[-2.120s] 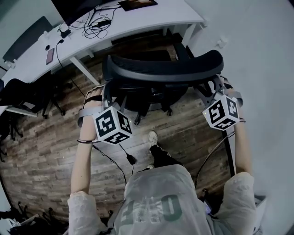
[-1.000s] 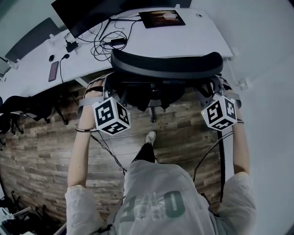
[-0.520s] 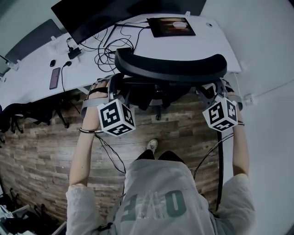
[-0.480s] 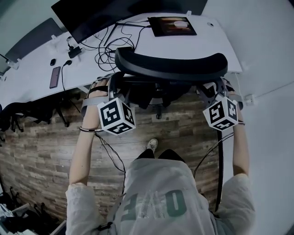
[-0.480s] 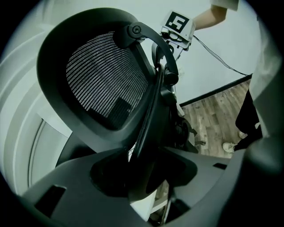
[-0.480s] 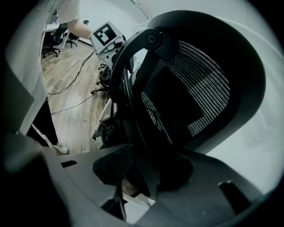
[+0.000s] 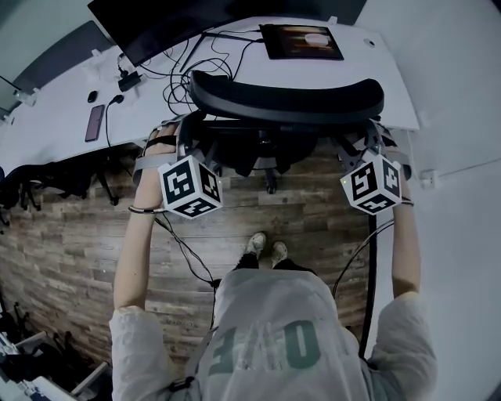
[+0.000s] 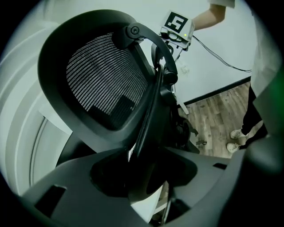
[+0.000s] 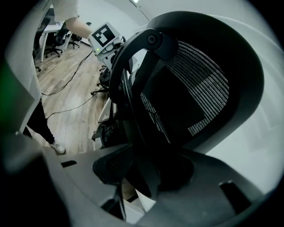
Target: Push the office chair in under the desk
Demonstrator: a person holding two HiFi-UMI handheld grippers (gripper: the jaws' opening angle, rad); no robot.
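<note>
Grip first: your left gripper (image 7: 182, 145) has its jaws closed on the left edge of the office chair (image 7: 286, 100), and the left gripper view shows the dark frame bar of the mesh backrest (image 8: 104, 84) running down between them. Your right gripper (image 7: 368, 149) mirrors this on the opposite side, its jaws clamped on the right frame bar, with the mesh filling most of the right gripper view.

From your head view, the curved top of the backrest lies across the front edge of the white desk (image 7: 376, 78), roughly at the middle of the stretch ahead of you. The seat is hidden below the backrest, and part of the wheeled base (image 7: 270, 182) shows on the wooden floor (image 7: 78, 235) on your side of the desk edge.

On the desk sit a dark monitor (image 7: 180, 19), a tablet (image 7: 301, 41), a tangle of cables (image 7: 184, 66) and a phone (image 7: 95, 123). Your shoes (image 7: 266, 247) stand together behind the chair.
</note>
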